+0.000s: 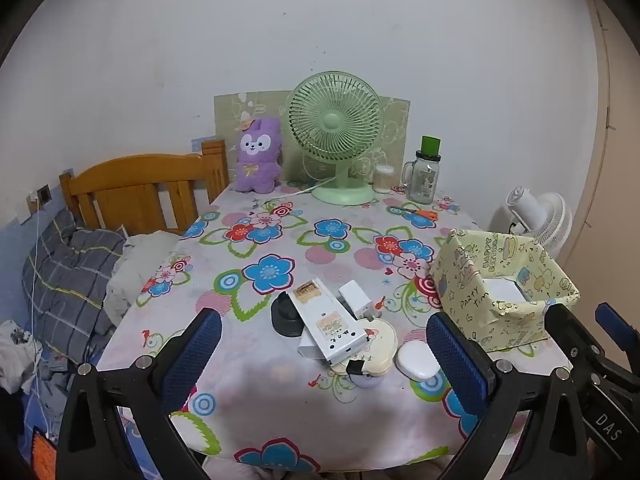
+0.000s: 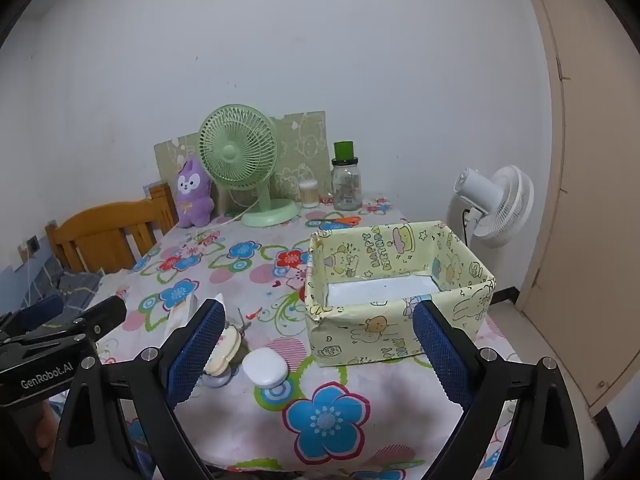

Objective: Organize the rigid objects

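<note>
A pile of small rigid things lies on the flowered tablecloth [image 1: 280, 408]: a long white power strip [image 1: 326, 320], a black round object [image 1: 285, 316], a white plug adapter [image 1: 356, 295], a cream round case [image 1: 380, 344] and a white oval case [image 1: 417, 360]. A yellow patterned box [image 1: 504, 280] stands to their right, with a white flat thing inside. My left gripper [image 1: 324, 354] is open and empty, just in front of the pile. My right gripper [image 2: 320, 344] is open and empty, between the white oval case [image 2: 265, 367] and the box [image 2: 396, 284].
At the table's back stand a green fan [image 1: 336, 136], a purple plush toy [image 1: 256, 156], a glass jar with a green lid [image 1: 425, 174] and a cotton-swab pot [image 1: 383, 179]. A wooden bed headboard [image 1: 144, 184] is at left. A white floor fan [image 2: 496, 204] stands at right.
</note>
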